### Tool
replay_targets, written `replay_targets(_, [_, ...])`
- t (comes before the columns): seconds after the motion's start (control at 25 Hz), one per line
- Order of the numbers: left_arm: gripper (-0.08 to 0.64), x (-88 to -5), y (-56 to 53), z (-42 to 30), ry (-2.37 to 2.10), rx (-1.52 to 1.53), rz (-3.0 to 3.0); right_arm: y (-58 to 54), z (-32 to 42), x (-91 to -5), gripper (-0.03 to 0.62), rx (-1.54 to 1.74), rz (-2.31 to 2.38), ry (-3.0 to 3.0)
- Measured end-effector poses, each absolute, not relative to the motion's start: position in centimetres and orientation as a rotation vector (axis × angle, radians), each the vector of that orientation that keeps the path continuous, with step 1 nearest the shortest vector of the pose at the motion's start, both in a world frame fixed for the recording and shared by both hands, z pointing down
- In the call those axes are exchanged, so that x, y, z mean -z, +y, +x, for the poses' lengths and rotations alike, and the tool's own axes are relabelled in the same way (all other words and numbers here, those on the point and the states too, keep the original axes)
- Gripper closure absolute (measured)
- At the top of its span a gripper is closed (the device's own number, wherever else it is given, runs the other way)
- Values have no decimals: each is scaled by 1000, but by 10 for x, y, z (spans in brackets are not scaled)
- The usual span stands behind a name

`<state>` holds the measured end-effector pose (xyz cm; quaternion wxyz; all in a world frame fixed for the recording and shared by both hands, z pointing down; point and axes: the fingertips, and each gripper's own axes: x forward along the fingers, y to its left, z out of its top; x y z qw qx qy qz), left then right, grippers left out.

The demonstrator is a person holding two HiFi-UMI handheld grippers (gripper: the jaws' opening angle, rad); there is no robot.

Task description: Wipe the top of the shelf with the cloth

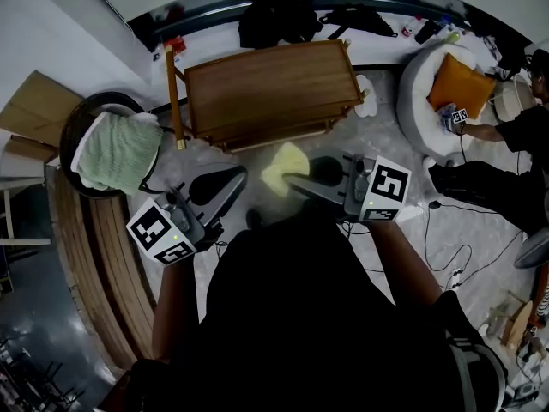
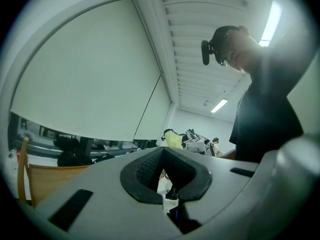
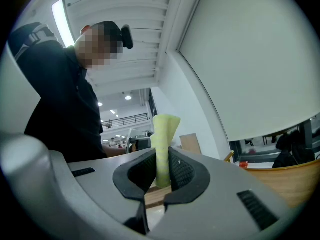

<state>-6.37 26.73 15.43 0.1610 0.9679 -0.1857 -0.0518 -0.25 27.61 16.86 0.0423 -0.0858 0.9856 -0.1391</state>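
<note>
The wooden shelf (image 1: 270,88) stands ahead of me, its brown top bare. A pale yellow cloth (image 1: 283,168) hangs in the air just in front of the shelf's near edge, and my right gripper (image 1: 296,181) is shut on it. In the right gripper view the cloth (image 3: 162,144) sticks up from between the black pads (image 3: 182,174), with the shelf's wood (image 3: 285,181) low on the right. My left gripper (image 1: 225,185) is held beside it to the left, jaws together with nothing in them; its view (image 2: 164,171) points up at the ceiling.
A dark round basket holding a green towel (image 1: 116,151) sits left of the shelf. At the right stand a white round seat with an orange cushion (image 1: 459,84) and a seated person (image 1: 515,136). Cables (image 1: 437,256) lie on the floor.
</note>
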Motion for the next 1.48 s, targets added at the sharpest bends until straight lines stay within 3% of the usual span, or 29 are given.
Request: replay_targets(1.48, [549, -161, 252, -85, -689, 174, 2696, 249, -14, -177, 543, 455, -196, 3019])
